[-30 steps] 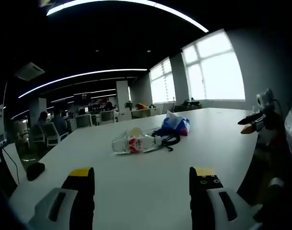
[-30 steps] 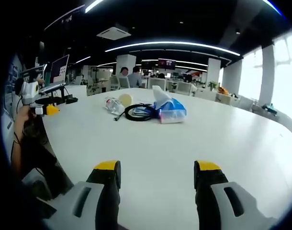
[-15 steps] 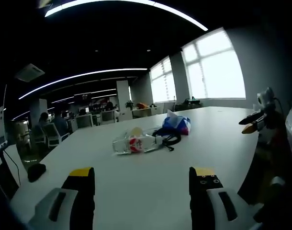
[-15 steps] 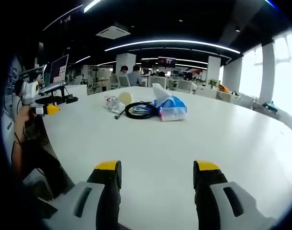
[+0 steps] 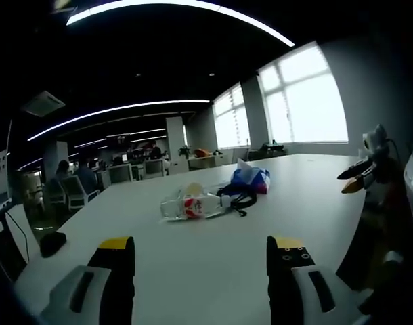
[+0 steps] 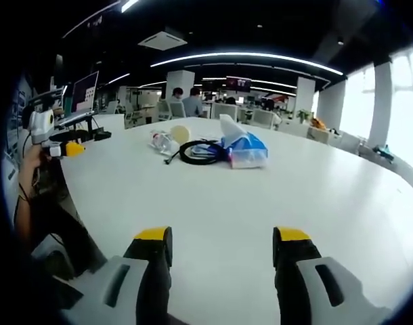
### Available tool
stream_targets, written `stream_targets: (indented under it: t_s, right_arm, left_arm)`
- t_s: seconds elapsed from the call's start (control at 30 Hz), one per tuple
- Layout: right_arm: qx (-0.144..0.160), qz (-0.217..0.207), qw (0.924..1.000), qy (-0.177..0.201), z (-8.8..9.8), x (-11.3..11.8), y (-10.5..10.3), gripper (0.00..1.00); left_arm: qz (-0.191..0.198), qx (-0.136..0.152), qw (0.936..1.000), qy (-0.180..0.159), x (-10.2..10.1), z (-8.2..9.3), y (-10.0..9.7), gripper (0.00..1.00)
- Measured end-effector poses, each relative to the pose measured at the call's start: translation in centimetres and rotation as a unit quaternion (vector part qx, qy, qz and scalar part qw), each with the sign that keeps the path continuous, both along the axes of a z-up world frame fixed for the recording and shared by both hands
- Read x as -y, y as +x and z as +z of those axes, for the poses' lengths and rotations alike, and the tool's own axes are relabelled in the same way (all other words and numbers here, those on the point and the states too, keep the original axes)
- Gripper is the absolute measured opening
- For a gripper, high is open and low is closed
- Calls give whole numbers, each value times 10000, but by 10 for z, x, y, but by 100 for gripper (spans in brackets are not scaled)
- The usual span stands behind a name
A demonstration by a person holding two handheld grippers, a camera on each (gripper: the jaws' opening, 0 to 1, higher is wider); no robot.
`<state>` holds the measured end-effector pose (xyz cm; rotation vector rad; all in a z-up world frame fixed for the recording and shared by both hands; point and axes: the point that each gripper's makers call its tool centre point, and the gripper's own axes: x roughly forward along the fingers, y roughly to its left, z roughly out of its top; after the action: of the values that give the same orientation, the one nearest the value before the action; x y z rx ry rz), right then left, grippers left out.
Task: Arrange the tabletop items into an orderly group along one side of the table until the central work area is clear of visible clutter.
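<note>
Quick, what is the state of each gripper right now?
Left gripper: open, holding nothing, above the white table.
Right gripper: open, holding nothing, above the same table.

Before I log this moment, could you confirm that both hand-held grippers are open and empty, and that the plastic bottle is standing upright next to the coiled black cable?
Not quite: the plastic bottle is lying on its side, as the left gripper view shows. The rest holds: it is next to the coiled black cable, and the left hand-held gripper and right hand-held gripper are both open and empty.
</note>
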<state>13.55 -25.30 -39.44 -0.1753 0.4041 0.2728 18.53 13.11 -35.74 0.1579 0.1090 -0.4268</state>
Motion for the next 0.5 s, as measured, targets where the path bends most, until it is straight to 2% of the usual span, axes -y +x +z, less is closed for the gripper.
stream_targets:
  t_s: [0.13,0.37,0.5]
  right_arm:
    - [71,86,9999,13,5,-5,1,59]
    - [33,91,9999,-36,4,-8,3,59]
    - [76,79,9999,6,6,-9,3,59]
  left_arm:
    - [28,-18,10000,20,-3,-2,0,79]
    - [9,192,9996,209,-1,0,3,75]
    - [-1,179,9996,232,0,-1,4,73]
